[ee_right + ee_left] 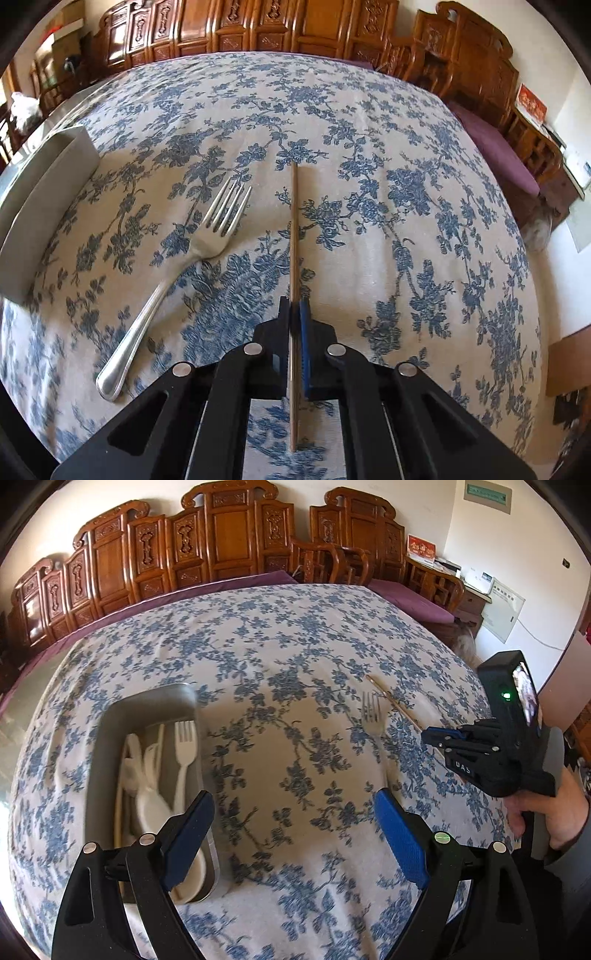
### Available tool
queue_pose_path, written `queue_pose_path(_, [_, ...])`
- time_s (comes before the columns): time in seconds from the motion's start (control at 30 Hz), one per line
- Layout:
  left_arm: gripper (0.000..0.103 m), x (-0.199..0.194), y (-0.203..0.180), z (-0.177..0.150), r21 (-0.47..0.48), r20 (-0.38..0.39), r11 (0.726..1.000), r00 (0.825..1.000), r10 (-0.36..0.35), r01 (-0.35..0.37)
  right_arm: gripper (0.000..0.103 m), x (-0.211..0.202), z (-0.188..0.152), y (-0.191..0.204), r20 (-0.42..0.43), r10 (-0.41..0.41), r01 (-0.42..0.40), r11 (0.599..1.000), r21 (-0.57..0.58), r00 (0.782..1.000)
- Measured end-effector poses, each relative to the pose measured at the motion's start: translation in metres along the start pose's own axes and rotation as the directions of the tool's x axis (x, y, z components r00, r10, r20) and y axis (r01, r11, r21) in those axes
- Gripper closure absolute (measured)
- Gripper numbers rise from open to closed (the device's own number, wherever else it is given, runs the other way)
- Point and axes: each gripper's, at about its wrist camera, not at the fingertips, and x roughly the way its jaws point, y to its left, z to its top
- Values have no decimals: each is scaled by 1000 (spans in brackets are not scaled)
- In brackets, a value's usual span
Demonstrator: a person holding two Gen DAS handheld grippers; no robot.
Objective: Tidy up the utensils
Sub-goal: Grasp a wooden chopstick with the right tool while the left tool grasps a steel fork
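Note:
A grey tray (pixel 110 738) at the left holds several white plastic utensils, among them a white fork (pixel 184 753) and a white spoon (pixel 151 808). My left gripper (pixel 295 823) is open and empty just right of the tray. A metal fork (pixel 177 269) lies on the floral cloth; it also shows in the left wrist view (pixel 372 712). My right gripper (pixel 295 306) is shut on a thin brown chopstick (pixel 294 229) that points away along the cloth. The right gripper also shows in the left wrist view (pixel 428 736), with the chopstick (pixel 391 698).
The table carries a blue floral cloth (pixel 295 646). The tray's outer wall (pixel 40 199) stands at the left in the right wrist view. Carved wooden benches (pixel 221 535) with purple cushions (pixel 495 147) ring the table's far and right sides.

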Motion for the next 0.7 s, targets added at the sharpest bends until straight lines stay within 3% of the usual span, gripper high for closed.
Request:
queue_pose_path(0.2, [20,33,-15,7,22,-15,999,999,-36,36,97,-1,-4,-17,17,-10,10,1000,27,1000])
queue_pose_path(0.7, [73,101,-64,25,60,-98,986,984,-147,153,97,-8,-2,-40,67,-2,-6,993,118,998])
